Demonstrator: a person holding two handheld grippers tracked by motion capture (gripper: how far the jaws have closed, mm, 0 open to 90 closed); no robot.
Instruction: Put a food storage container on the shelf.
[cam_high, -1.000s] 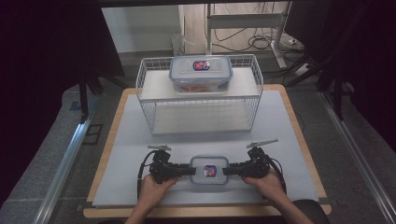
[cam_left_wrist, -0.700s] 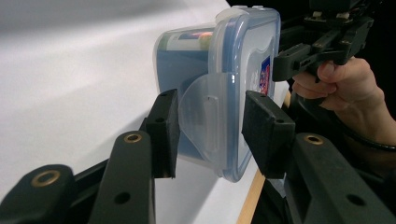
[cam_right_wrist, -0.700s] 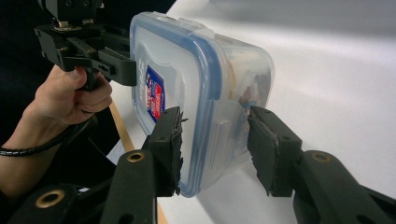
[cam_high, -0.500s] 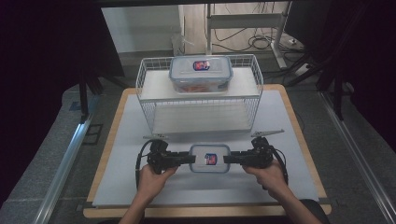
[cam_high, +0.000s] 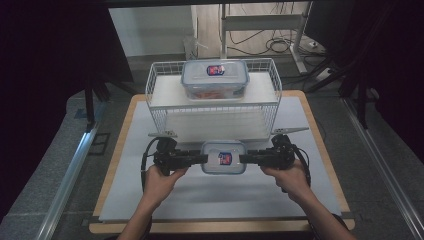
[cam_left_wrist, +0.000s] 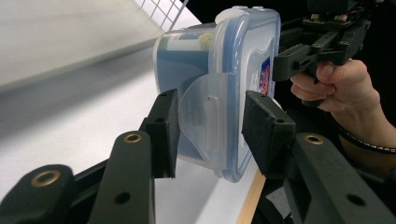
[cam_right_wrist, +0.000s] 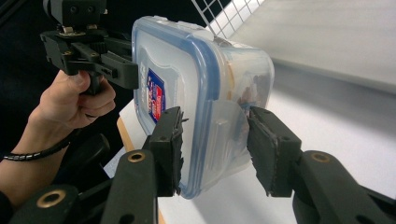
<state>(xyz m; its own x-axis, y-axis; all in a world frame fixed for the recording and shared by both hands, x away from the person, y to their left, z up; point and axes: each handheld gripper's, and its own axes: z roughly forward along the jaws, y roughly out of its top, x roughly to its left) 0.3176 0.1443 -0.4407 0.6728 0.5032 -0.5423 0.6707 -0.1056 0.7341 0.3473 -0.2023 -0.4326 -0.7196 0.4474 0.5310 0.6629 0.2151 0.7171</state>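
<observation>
Container (cam_high: 223, 157), clear plastic with a blue-rimmed lid, is held in the air over the white table (cam_high: 200, 200), in front of the wire rack (cam_high: 155, 107). Its left end is clamped by the left gripper (cam_high: 202, 158), jaws closed on the side latch. Its right end is clamped likewise by the right gripper (cam_high: 243, 158). A second container (cam_high: 215, 79) is seated on the rack's top shelf.
</observation>
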